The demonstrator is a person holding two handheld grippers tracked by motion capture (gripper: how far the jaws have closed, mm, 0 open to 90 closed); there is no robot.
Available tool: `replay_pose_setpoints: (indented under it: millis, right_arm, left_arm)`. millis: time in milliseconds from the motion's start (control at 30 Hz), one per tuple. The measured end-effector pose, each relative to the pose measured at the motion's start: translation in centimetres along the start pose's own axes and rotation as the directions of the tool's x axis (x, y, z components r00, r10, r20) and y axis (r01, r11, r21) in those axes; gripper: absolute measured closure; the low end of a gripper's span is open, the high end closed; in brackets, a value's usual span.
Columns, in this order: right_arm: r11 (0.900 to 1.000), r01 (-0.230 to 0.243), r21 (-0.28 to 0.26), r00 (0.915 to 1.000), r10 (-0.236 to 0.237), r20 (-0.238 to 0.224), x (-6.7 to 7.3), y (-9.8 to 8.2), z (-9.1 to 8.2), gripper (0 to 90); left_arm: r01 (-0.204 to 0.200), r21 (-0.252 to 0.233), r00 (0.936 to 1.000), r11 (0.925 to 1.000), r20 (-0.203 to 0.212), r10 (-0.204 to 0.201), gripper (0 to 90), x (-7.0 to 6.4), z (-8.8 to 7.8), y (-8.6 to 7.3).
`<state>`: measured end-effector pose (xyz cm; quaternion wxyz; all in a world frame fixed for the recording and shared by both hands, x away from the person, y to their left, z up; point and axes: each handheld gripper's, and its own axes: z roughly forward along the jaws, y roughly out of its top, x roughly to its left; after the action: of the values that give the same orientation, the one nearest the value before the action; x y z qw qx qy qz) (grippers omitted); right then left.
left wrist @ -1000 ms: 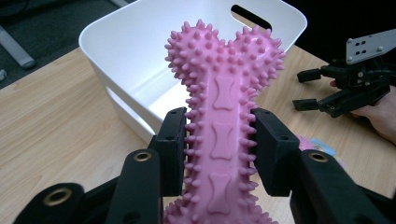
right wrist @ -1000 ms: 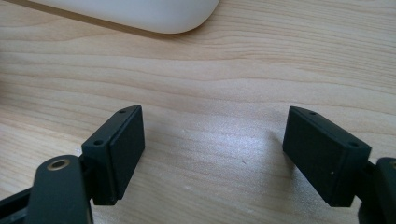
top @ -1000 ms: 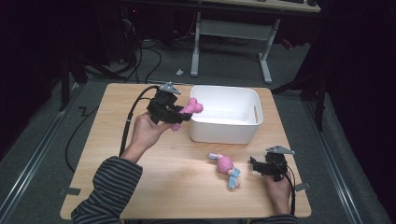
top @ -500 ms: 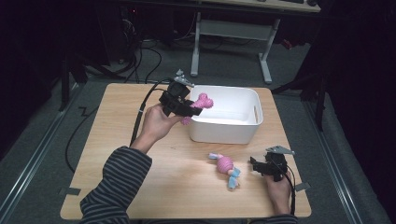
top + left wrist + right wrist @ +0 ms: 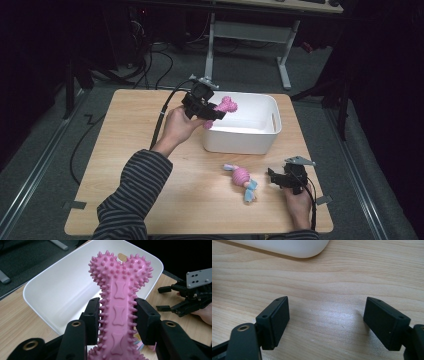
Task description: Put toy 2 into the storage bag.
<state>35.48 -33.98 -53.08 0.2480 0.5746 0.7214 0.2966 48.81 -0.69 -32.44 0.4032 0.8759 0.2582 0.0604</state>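
Left gripper (image 5: 117,322), fingers clamped on the pink spiky bone toy (image 5: 120,302), held it over the white bin's (image 5: 260,145) near-left rim; release inside looked next; right gripper (image 5: 274,178) idle on the bench (image 5: 125,140), fingers apart.

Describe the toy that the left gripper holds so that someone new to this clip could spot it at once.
Start at the white bin on the far half of the wooden table. At the bin's left rim the left gripper clamps a pink bone by its shaft. Unlike the pink and blue toy lying on the table, the bone is all pink and covered in spikes.
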Motion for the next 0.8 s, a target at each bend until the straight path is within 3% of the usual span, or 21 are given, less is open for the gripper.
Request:
replay_pose_setpoints:
  millis: [167,300,433,800]
  right_arm:
    - [1.0,-0.001,0.0,1.0,0.001,0.0,0.0,0.0,0.0,21.1]
    - [1.0,-0.001,0.0,1.0,0.001,0.0,0.0,0.0,0.0,21.0]
    - [1.0,-0.002,0.0,1.0,0.002,-0.001,0.0,0.0,0.0,21.0]
    - [1.0,-0.002,0.0,1.0,0.002,0.0,0.0,0.0,0.0,21.1]
  left_arm:
    - [-0.004,0.019,1.0,0.9998,0.003,0.004,58.5,0.0,1.3,0.5]
    - [0.027,0.037,0.9993,0.9989,0.024,-0.028,58.4,0.4,2.5,1.0]
    - [0.0,0.069,1.0,0.9976,0.004,-0.001,58.4,0.2,3.7,1.5]
    - [-0.036,0.083,0.9993,0.9959,0.0,0.037,58.3,-0.5,6.8,2.5]
